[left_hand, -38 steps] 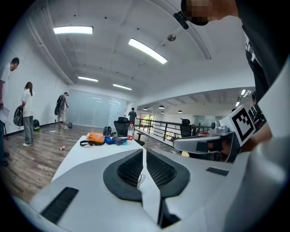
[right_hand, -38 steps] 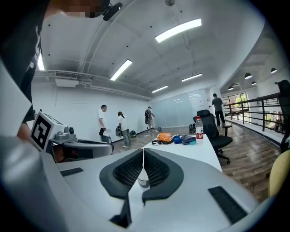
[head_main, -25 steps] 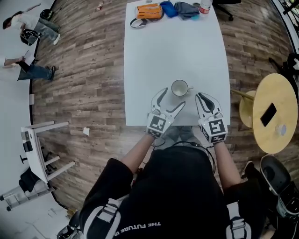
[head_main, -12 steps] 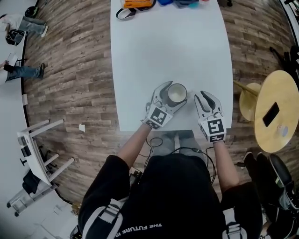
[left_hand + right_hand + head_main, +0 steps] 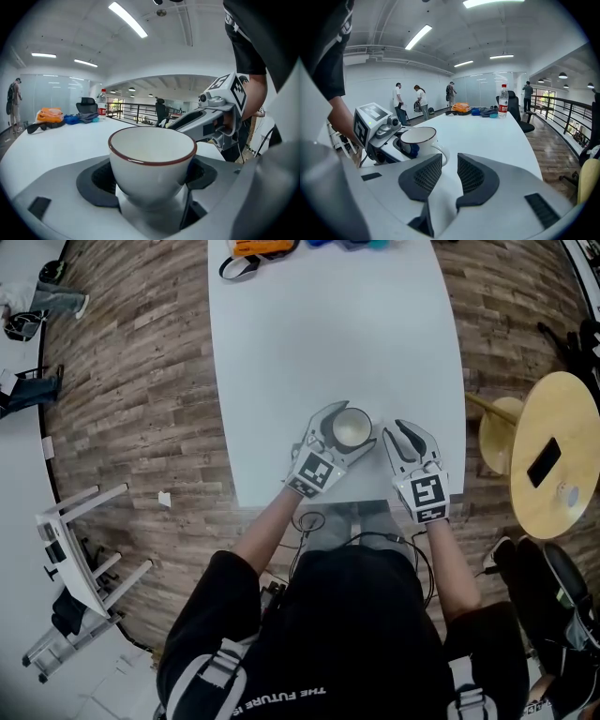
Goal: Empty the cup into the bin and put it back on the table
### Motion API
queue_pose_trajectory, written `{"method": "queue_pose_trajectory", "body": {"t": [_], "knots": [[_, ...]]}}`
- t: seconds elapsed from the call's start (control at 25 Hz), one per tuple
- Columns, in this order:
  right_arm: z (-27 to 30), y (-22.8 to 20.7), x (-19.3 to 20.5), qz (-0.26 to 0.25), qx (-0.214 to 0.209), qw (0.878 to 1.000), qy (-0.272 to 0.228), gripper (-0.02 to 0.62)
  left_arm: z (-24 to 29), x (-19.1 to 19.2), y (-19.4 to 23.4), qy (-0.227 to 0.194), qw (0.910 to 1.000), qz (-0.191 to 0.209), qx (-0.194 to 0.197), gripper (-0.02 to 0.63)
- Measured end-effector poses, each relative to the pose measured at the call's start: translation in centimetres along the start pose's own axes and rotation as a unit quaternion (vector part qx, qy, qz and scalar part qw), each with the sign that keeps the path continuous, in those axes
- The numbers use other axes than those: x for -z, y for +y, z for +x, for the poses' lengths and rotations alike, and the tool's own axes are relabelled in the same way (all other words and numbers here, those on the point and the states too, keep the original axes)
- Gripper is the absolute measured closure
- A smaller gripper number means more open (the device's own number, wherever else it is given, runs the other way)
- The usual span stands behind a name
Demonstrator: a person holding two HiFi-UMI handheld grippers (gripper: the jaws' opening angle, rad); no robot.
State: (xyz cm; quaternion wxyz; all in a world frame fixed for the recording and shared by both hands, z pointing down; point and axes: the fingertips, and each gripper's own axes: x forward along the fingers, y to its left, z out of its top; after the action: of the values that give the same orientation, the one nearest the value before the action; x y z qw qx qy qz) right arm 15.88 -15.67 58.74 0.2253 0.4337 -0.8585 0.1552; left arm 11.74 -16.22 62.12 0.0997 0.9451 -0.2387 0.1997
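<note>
Worktop (image 5: 328,334): white, carrying the cup (image 5: 352,429) by its near edge.
Left tongs (image 5: 349,424): a second ago short of the cup, now lowered around it, jaws wide and not yet squeezing.
Right tongs (image 5: 403,432): just beside the cup's handle, jaws just opened, nothing between them.
Cup: upright, unlifted; closing the grip looks like the next step.

Cup (image 5: 152,159) glossy, glazed; tbl (image 5: 328,334) smooth matt (floor (image 5: 141,381): wood planks).
</note>
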Motion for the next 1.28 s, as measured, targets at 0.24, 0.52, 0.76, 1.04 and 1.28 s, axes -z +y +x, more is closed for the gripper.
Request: {"method": "queue_pose_trajectory", "body": {"t": [0.24,0.52,0.76,1.04,1.28], "knots": [[-0.7,0.7,-1.4,-0.007,-0.004,1.0,-0.019,0.485,-1.4,-3.3,-0.8,-0.028,0.9994,-0.019,0.006,0.209],[-3.4,2.8,-6.9,-0.032,-0.012,0.995,-0.094,0.48,-5.8,-8.4,-2.9,-0.048,0.9989,-0.001,0.001,0.209],[-5.6,6.8,-11.2,-0.046,-0.042,0.988,-0.141,0.545,-10.8,-11.4,-3.8,-0.055,0.9981,0.01,-0.026,0.209],[-5.9,13.0,-15.1,-0.056,-0.12,0.979,-0.153,0.548,-17.8,-11.8,-3.4,-0.098,0.9896,-0.046,-0.095,0.209],[-3.5,20.7,-17.5,-0.029,-0.204,0.966,-0.155,0.548,-26.4,-10.2,-1.5,-0.124,0.9689,-0.058,-0.206,0.209]]}}
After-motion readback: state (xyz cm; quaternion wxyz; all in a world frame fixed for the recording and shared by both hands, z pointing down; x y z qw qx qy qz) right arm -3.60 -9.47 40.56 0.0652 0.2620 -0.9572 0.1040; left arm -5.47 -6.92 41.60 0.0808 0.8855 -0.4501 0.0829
